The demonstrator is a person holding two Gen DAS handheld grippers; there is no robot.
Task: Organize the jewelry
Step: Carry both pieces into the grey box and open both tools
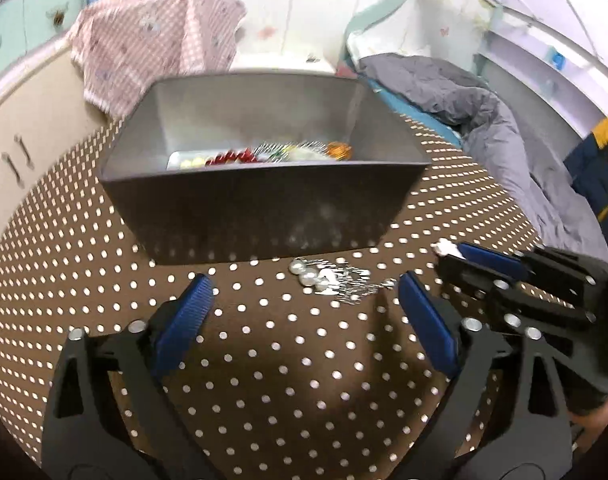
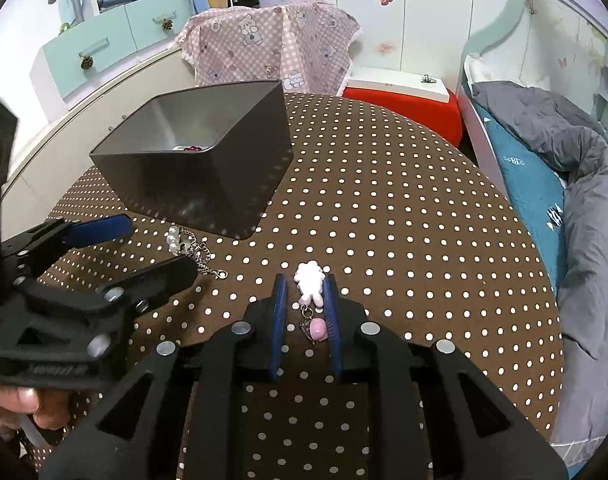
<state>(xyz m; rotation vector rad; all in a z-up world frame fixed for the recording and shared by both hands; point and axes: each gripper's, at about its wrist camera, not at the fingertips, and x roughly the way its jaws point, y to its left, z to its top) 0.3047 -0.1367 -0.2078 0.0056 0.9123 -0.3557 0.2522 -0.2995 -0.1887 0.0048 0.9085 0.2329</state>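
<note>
Jaws of the right gripper [image 2: 305,284] pinch a glossy white charm with pink bead [image 2: 309,280]; the left gripper [image 1: 304,300] gapes wide before a pearl-and-chain bracelet [image 1: 323,280] on dotted brown cloth [image 1: 264,360], near the matte grey bin [image 1: 264,208].

Dotted brown table [image 2: 383,220]: grey bin [image 2: 208,168], pearl chain [image 2: 188,246].

Desk cover [image 2: 383,208]: brown cloth, matt, white-dotted.
Bin [image 1: 264,204] on desk: grey, smooth, dull sheen.
Bracelet [image 1: 327,280] before bin: glossy pearls, shiny metal chain.
Charm [image 2: 311,280] right of bin: glossy white plastic.
Tongs pads [image 1: 184,320]: blue, ribbed, matt.
</note>
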